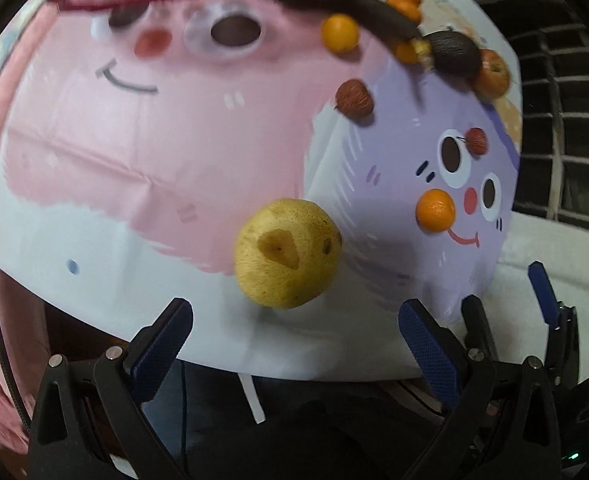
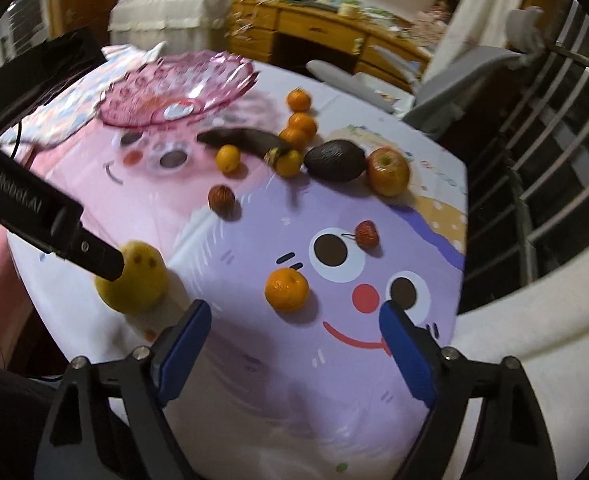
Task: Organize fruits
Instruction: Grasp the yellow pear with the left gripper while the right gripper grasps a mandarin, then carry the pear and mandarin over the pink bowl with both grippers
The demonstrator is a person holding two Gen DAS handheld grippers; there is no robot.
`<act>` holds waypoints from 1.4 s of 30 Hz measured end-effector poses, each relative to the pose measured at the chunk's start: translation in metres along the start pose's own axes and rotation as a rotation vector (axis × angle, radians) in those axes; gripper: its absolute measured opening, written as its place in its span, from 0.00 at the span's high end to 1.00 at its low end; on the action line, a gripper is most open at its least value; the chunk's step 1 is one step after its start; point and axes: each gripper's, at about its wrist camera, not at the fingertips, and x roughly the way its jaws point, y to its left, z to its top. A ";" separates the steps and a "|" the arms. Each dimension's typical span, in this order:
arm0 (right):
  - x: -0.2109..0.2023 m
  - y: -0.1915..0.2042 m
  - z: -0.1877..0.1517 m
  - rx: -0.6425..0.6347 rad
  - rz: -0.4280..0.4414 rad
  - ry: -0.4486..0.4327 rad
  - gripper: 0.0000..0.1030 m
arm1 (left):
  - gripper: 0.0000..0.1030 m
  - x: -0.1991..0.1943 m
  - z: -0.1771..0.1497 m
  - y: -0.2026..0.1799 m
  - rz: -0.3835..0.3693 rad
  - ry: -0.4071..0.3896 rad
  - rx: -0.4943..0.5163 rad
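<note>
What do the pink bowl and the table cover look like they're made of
The pink bowl looks like clear tinted glass or plastic: see-through, with moulded bumps; which one is unclear. The table cover looks like glossy printed plastic sheet: it shines and holds fold creases.

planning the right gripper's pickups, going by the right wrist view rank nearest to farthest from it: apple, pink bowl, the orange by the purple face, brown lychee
1. Orange, just ahead of the right gripper, near centre.
2. Brown lychee, mid-table, left of centre.
3. Apple, farther back on the right.
4. Pink bowl, far left, empty.
</note>
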 end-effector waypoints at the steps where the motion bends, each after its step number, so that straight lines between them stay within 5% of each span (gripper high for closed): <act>1: 0.008 0.000 -0.002 -0.018 0.015 -0.003 0.20 | 0.01 0.006 0.002 0.000 0.005 0.013 -0.020; 10: 0.068 -0.003 -0.011 -0.072 0.104 0.050 0.38 | 0.03 0.046 0.023 0.001 0.053 0.066 -0.121; 21: 0.102 -0.009 -0.010 -0.056 0.139 0.074 0.52 | 0.27 0.075 0.035 0.005 0.043 0.115 -0.176; 26: 0.107 -0.014 -0.008 -0.037 0.133 0.070 0.60 | 0.30 0.078 0.038 0.008 0.020 0.117 -0.183; 42: 0.109 -0.012 -0.001 0.147 0.151 0.167 0.61 | 0.31 0.071 0.053 0.040 0.032 0.159 -0.101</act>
